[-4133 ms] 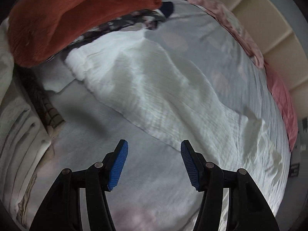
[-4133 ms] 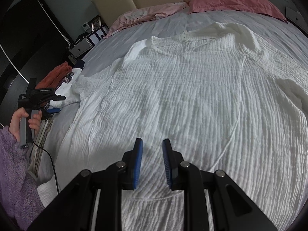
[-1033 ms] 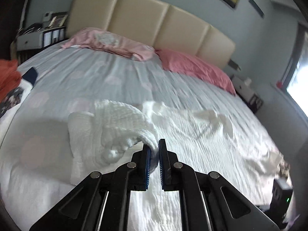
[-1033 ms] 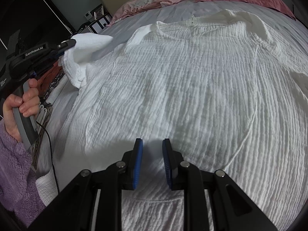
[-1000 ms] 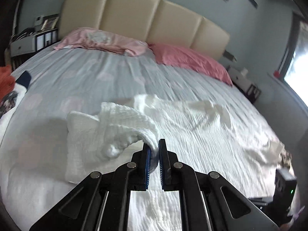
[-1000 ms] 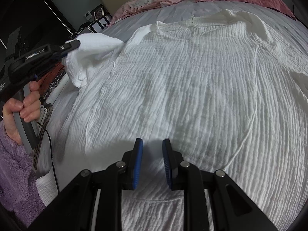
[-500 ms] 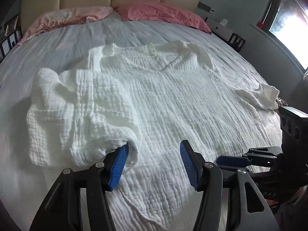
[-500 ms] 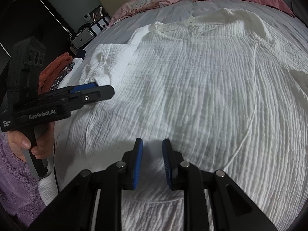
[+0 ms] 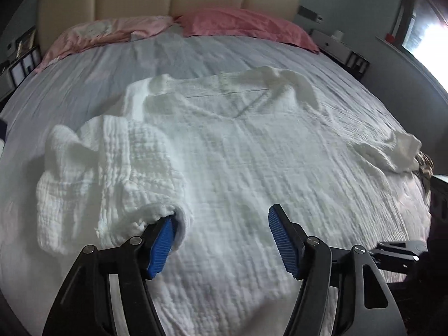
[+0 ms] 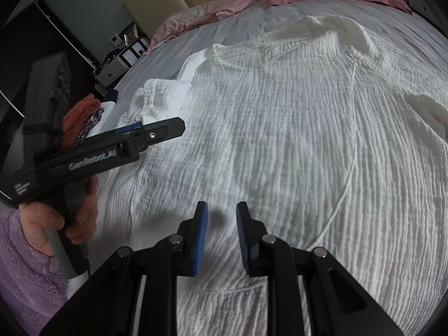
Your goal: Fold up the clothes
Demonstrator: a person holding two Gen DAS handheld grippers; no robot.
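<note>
Now my left gripper (image 9: pixel 221 238) has just been opening, jaws wide & holding nothing, but sleeve cuff (image 9: pixel 165 212) drapes one finger (image 9: pixel 161 242), so pulling back cld drag fold undone

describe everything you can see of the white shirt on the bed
The white shirt is crinkled, gauze-like cotton with a V neckline, spread flat across the pale bedsheet, collar toward the pink pillows. One sleeve is folded in over the body, bunched, its cuff draped over one finger of the left claw, whose jaws have just been opening and no longer pinch it. The other sleeve lies stretched out to the side. The right claw hovers near the hem.
</note>
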